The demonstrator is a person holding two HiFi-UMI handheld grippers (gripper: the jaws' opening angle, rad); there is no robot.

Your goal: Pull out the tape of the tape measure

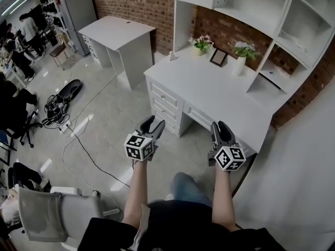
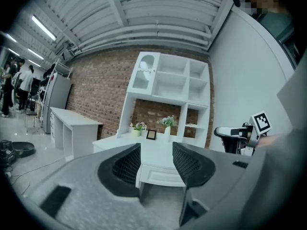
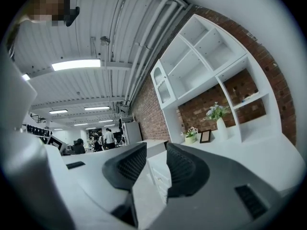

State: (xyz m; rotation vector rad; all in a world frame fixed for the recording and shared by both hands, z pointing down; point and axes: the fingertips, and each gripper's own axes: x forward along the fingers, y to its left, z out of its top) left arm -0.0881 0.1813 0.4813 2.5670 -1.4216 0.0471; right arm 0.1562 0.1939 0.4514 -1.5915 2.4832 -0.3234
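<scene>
No tape measure shows in any view. In the head view my left gripper (image 1: 153, 122) is held up over the floor in front of the white desk (image 1: 220, 95), jaws apart and empty. My right gripper (image 1: 221, 125) hangs level with it near the desk's front edge, also open with nothing between its fingers. The left gripper view looks through its open jaws (image 2: 157, 159) at the desk drawers, and the right gripper (image 2: 240, 135) shows at that view's right. In the right gripper view the jaws (image 3: 157, 164) stand apart with only floor and desk behind them.
On the desk stand a flower pot (image 1: 201, 45), a photo frame (image 1: 218, 57) and a vase (image 1: 242, 54), under white shelves (image 1: 251, 4). A second white desk (image 1: 118, 33) is at the back left. Cables (image 1: 60, 106) lie on the floor, a grey chair (image 1: 47, 213) at bottom left.
</scene>
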